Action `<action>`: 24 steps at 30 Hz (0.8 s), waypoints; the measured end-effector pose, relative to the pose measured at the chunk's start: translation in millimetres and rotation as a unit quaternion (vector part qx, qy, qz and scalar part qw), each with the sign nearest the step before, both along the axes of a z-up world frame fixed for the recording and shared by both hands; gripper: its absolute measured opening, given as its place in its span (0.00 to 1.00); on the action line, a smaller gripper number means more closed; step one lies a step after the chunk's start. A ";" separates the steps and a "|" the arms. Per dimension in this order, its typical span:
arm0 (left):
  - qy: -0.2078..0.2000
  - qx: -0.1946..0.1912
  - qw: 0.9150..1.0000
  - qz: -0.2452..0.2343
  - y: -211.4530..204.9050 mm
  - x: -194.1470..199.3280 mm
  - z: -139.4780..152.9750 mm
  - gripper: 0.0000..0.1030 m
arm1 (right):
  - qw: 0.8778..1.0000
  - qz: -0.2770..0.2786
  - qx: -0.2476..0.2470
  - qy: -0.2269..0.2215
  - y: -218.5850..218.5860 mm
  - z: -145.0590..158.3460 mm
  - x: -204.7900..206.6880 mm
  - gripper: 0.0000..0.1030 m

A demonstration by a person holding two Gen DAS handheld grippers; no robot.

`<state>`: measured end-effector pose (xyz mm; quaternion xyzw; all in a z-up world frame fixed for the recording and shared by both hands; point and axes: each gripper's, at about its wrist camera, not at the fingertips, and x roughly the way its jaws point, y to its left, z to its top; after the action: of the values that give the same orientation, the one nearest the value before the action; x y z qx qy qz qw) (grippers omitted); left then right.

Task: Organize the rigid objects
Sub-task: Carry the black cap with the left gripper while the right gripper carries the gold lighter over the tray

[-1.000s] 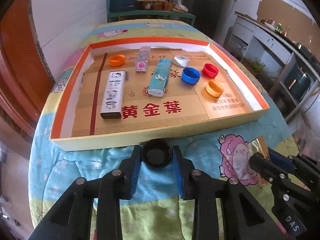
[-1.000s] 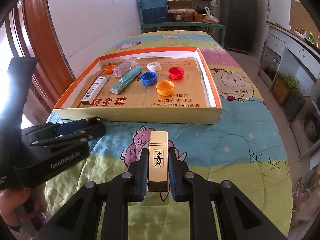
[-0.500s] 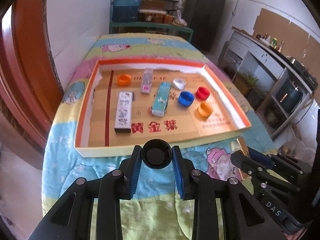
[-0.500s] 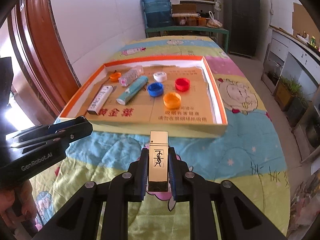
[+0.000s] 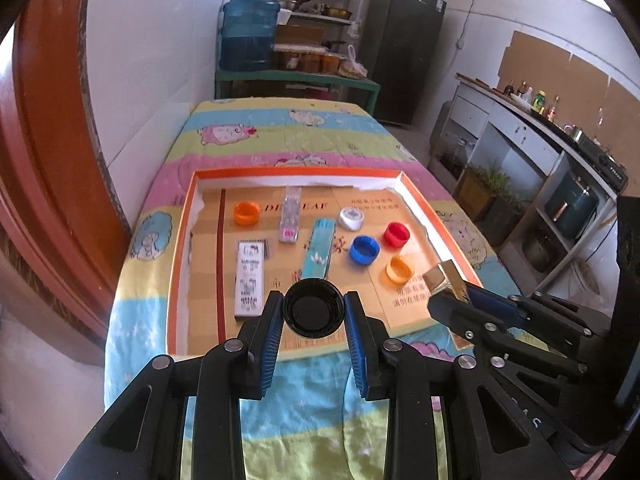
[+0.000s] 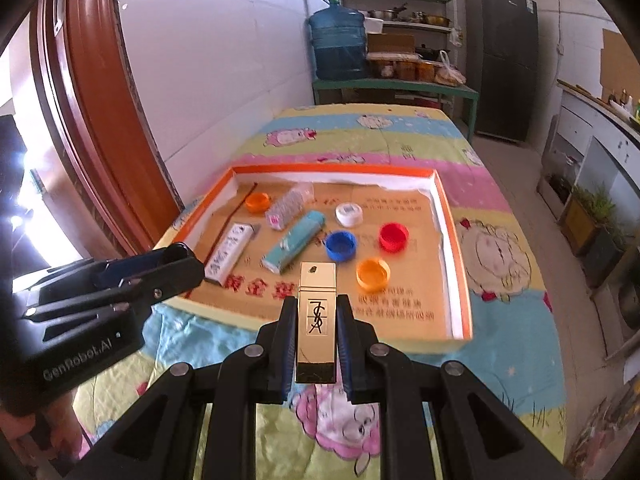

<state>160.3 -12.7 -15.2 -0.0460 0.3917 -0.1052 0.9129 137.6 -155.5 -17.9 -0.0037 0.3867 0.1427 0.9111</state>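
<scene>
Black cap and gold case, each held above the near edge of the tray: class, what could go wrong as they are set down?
1. The black cap sits between the left gripper's jaws by its round wall only; it could slip or roll on release.
2. The gold case in the right gripper hangs near the teal box and orange cap; lowering may knock them.
3. The grippers are close together and could collide over the tray.

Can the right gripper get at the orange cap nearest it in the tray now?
Probably not as things stand: the right gripper is shut on the gold case, so its fingers are full. The path to the orange cap in the tray looks free otherwise.
</scene>
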 end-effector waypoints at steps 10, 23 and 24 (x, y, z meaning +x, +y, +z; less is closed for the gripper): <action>0.005 0.004 1.000 0.005 2.9 22.9 -3.3 0.30 | 1.000 0.012 0.018 0.016 5.0 -4.7 30.3 0.18; 0.025 0.003 1.000 0.011 4.6 45.8 -20.9 0.30 | 0.999 0.022 0.010 0.034 14.1 -20.7 50.0 0.18; 0.026 0.003 1.000 0.011 4.5 46.5 -21.7 0.30 | 0.999 0.022 0.010 0.035 14.3 -21.9 51.1 0.18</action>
<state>206.9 -8.2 -36.9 -0.0503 0.4150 -0.0925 0.9037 188.6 -141.2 -39.8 0.0014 0.4163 0.1667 0.8938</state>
